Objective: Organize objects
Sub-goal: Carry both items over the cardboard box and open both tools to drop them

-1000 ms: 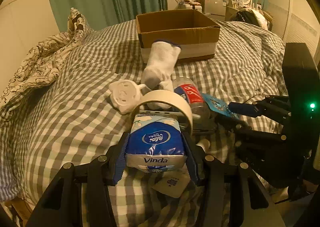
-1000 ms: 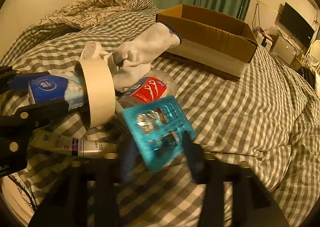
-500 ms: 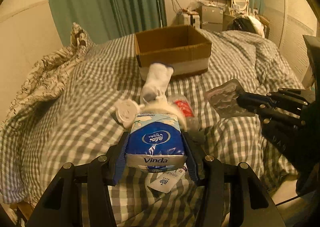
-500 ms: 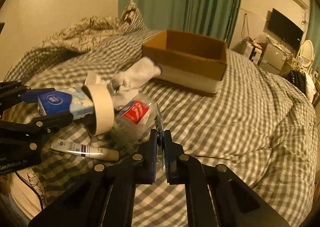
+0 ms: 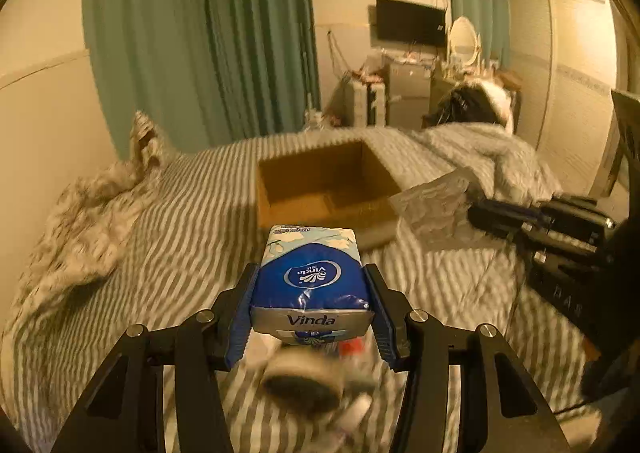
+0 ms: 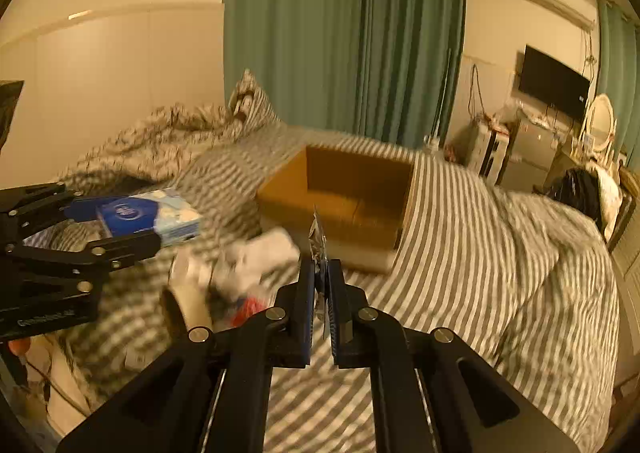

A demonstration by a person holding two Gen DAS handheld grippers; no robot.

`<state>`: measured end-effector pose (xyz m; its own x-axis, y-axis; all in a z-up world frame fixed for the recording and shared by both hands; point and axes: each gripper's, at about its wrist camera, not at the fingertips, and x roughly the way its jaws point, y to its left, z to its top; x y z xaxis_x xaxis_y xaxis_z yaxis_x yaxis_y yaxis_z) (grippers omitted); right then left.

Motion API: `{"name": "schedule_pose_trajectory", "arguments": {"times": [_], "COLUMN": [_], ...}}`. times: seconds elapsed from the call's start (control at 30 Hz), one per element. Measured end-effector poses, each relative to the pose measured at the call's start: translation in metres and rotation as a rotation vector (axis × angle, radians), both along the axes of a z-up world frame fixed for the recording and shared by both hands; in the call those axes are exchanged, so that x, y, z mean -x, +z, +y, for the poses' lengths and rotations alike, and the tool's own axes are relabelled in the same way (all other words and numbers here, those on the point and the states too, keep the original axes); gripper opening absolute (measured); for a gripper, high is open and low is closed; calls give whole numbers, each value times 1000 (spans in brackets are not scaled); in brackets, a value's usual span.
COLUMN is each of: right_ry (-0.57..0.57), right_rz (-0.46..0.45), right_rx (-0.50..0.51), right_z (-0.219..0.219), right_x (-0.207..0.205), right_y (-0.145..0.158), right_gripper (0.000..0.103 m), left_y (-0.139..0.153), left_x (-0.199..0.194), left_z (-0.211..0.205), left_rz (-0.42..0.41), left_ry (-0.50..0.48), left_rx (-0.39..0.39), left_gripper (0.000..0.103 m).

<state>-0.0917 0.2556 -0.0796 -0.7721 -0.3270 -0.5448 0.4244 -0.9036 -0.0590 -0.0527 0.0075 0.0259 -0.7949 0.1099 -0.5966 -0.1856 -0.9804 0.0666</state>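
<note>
My left gripper (image 5: 311, 289) is shut on a blue Vinda tissue pack (image 5: 310, 281) and holds it in the air above the bed, short of the open cardboard box (image 5: 324, 189). The pack also shows in the right wrist view (image 6: 152, 215). My right gripper (image 6: 320, 285) is shut on a thin blister pack (image 6: 318, 243), seen edge-on; it shows flat in the left wrist view (image 5: 436, 209), near the box's right corner. The box (image 6: 352, 201) lies ahead of both grippers and looks empty.
On the checked bedspread (image 6: 480, 253) below lie a tape roll (image 5: 304, 377), a white sock (image 6: 260, 257), a red-labelled bottle (image 6: 246, 307) and a tube, all blurred. A rumpled floral duvet (image 6: 160, 133) is at the left. Curtains and furniture stand behind.
Both grippers have risen and moved forward toward the box, carrying the tissue pack and the blister pack. The pile on the bed has dropped low in both views.
</note>
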Motion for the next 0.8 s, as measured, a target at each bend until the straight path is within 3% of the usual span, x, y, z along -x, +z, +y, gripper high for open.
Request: {"name": "schedule_pose_trajectory", "arguments": {"times": [0.13,0.23,0.4,0.63,0.8], "right_ry": [15,24,19,-2,-15], "right_rz": [43,68,69,-55,-147], "right_rx": [22,32,32,58,43], "right_z": [0,-1,-9,-19,-24], "right_x": [26,55,118,207,246], "right_y": [29,49,59,17,-29], "right_gripper": [6,6,6,6,6], "left_y": [22,30,14,-43,-81], "left_x": [46,92,160,236,257], "left_z": [2,0,3,4,5], "left_rz": [62,62,71,-41,-121], "left_ry": [24,31,37,13,0], "left_rx": [-5,-44,-11,-5,3], "left_gripper": [52,52,52,52,52]}}
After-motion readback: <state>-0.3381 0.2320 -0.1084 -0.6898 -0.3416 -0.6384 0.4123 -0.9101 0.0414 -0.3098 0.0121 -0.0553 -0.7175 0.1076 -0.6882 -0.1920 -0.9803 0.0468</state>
